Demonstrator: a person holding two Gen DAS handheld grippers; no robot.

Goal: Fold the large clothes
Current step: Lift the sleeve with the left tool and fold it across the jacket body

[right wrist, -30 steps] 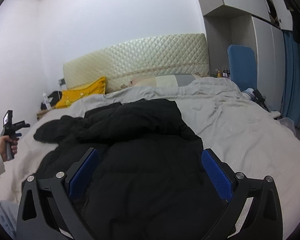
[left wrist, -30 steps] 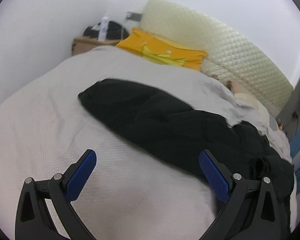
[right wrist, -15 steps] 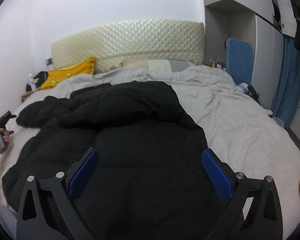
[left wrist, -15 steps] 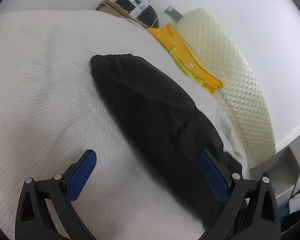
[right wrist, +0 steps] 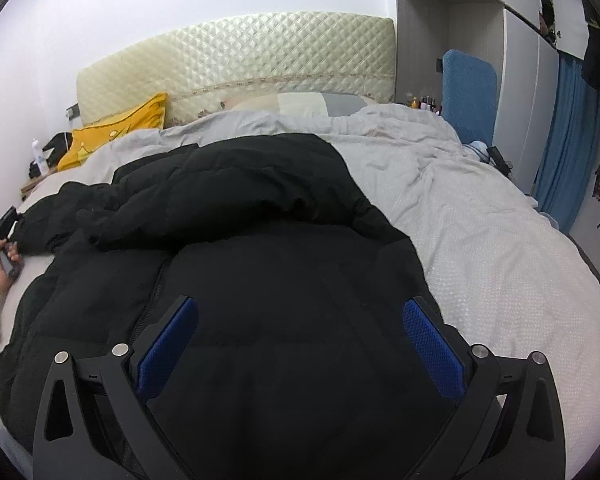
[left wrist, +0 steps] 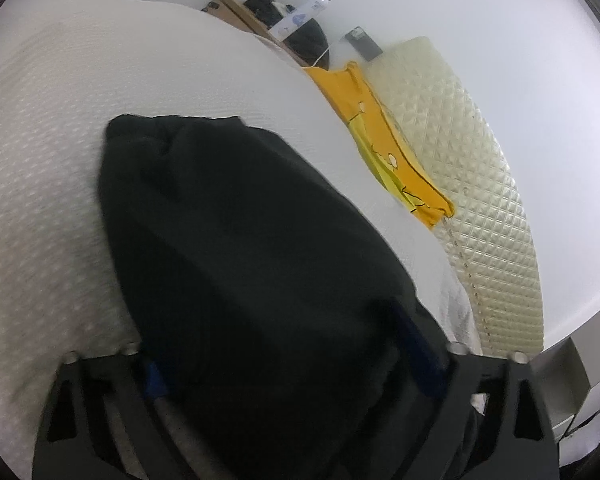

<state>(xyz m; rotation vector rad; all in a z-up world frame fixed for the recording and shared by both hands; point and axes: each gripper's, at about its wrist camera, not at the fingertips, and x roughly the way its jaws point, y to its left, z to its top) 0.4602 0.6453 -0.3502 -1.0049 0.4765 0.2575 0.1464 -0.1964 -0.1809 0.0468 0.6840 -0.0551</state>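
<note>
A large black puffer jacket (right wrist: 260,240) lies spread on a bed with a pale grey cover (right wrist: 480,240). Its left sleeve (left wrist: 228,220) stretches across the cover in the left wrist view. My left gripper (left wrist: 284,364) is open, its jaws wide on either side of the sleeve, with the fabric bulging between them and covering most of the blue pads. In the right wrist view the left gripper (right wrist: 4,224) shows at the sleeve's end. My right gripper (right wrist: 300,344) is open and empty, low over the jacket's body beside the zip (right wrist: 156,292).
A cream quilted headboard (right wrist: 240,60) stands at the far end with a yellow cushion (right wrist: 116,132) and pillows. A bedside shelf with a bottle (right wrist: 38,152) is at the far left. A blue chair (right wrist: 468,92), wardrobe and blue curtain (right wrist: 564,140) are on the right.
My left gripper has dropped and moved forward onto the sleeve, which now fills the space between its jaws. My right gripper has lowered slightly toward the jacket's body.
</note>
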